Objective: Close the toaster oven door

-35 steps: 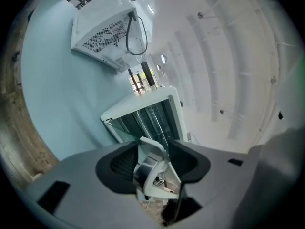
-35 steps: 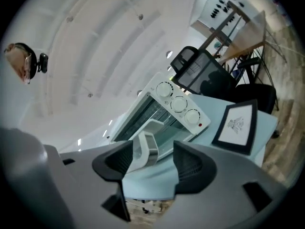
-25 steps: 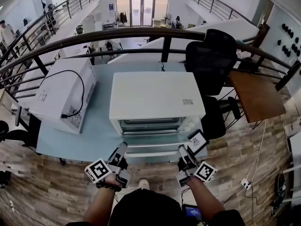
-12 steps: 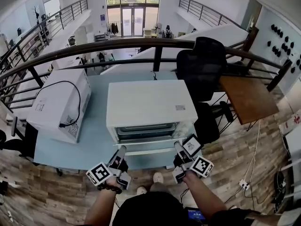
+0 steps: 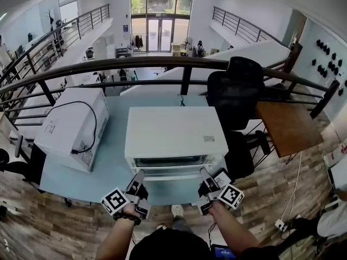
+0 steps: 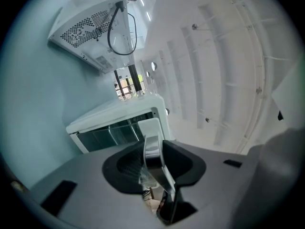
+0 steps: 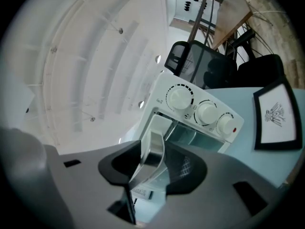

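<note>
The white toaster oven stands in the middle of a pale blue table. Its glass door is swung up close to the oven front, with a thin gap still showing. My left gripper grips the left end of the door handle, pads pressed on the silver bar. At the right end of the handle, below the three knobs, my right gripper is shut on it. The oven's glass and rack show past the left jaws.
A white appliance with a black cable lies on the table's left. A framed card stands by the right gripper at the front edge. A black chair and a wooden tabletop are to the right; a railing runs behind.
The door has swung up from lying flat to nearly against the oven front. Both grippers moved forward and up with the handle. The left jaws narrowed onto it.
</note>
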Tool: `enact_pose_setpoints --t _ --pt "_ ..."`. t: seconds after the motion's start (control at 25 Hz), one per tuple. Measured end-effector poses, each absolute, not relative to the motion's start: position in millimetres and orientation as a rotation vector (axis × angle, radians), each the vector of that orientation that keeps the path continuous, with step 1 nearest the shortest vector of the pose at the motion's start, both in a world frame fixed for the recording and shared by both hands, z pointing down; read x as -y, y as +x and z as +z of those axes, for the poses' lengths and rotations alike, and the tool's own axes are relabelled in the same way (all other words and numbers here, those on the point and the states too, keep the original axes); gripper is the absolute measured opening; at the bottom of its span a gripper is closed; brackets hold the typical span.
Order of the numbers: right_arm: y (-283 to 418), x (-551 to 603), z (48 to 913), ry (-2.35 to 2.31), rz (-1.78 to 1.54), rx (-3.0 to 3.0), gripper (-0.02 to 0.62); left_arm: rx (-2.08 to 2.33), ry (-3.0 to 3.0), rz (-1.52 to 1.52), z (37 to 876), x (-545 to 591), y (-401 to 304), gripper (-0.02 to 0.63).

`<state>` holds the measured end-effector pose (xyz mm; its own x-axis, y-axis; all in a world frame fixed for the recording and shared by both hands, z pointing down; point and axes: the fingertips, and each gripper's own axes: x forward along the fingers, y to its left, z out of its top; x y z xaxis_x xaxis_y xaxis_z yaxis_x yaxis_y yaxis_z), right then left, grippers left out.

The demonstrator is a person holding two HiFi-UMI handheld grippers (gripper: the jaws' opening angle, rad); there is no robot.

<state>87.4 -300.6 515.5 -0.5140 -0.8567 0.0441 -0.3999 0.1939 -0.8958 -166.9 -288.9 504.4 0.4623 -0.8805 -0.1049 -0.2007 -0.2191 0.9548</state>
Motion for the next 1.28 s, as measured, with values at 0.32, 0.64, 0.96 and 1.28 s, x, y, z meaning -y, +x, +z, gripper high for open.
enact_pose_setpoints --t 0.32,0.64,0.96,1.28 --pt "85 328 505 -1.135 -1.24 -2.012 0.16 0.918 1.702 -0.893 493 314 -168 0.14" --pt "84 340 501 -1.127 -1.237 -2.008 0.164 0.929 1.679 -0.897 495 325 -173 0.149" --pt "83 343 502 -1.118 -1.241 -2.002 0.166 0.924 1.675 -0.909 495 327 -174 0.149" --pt "84 341 498 -1.178 -1.18 -2.046 0.177 0.914 1.695 -0.894 492 328 -170 0.152"
